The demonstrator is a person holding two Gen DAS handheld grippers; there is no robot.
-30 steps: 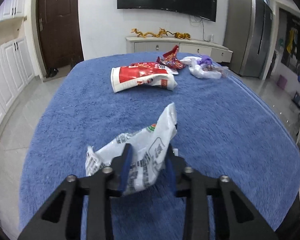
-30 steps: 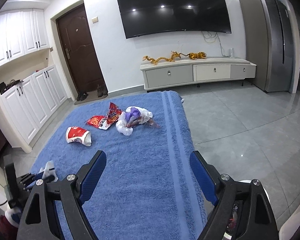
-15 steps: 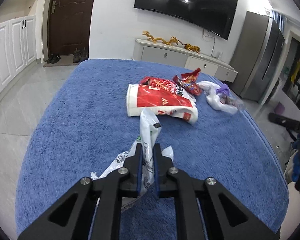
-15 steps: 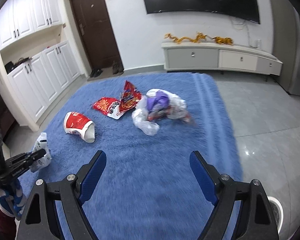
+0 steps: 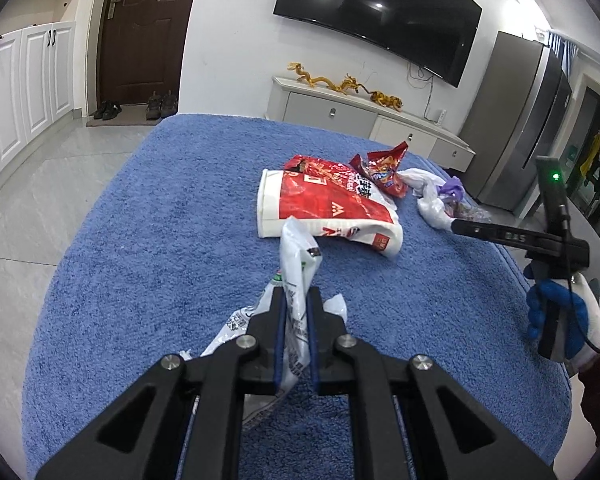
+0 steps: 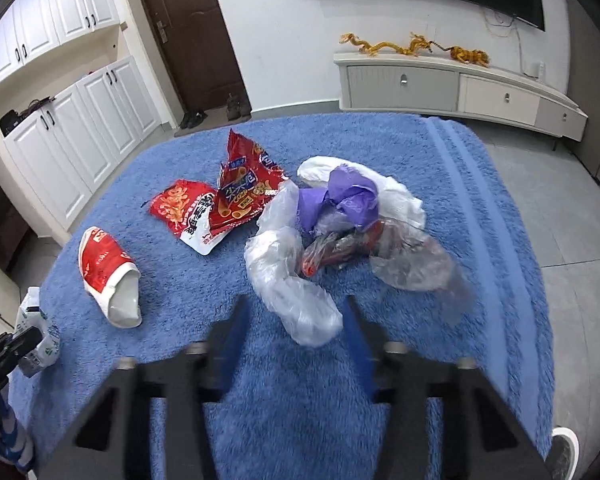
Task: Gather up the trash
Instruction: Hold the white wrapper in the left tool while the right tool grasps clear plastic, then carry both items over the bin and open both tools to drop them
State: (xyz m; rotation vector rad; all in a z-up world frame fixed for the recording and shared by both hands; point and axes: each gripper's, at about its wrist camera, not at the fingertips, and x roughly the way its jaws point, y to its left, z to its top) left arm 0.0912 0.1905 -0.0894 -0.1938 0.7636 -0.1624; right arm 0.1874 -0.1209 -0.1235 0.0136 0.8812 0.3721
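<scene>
the step in hand looks like the pick-up stage of collecting trash, with one piece taken and a second being lined up; the left gripper [image 5: 296, 334] has its fingers [image 5: 279, 336] pressed nearly together on a white wrapper [image 5: 296, 268], whose top stands up above the tips while its crumpled tail trails down onto the blue towel [image 5: 160, 248] that covers the tabletop; from the right wrist view the same wrapper shows at the far left edge, held in the black tips.

the right gripper [image 6: 294, 344] is blurred, its fingers [image 6: 232, 344] spread wide with nothing between them; they sit either side of the near lobe of a clear plastic bag [image 6: 296, 284], close to it but whether touching i cannot tell; that bag is bunched with a purple bag [image 6: 340, 196] and something dark and red inside, near the middle of the towel.

the other trash lies apart on the towel: a flattened red-and-white paper cup [image 6: 108, 272] to the left, and two red snack packets [image 6: 216, 204] overlapping just beyond it.

the next move, as i judge it, is to settle the open fingers over the bag's near lobe and close; thin film slips and bunches, so a deep bite is wanted; no bin is in view, so where the wrapper goes i cannot say.
</scene>
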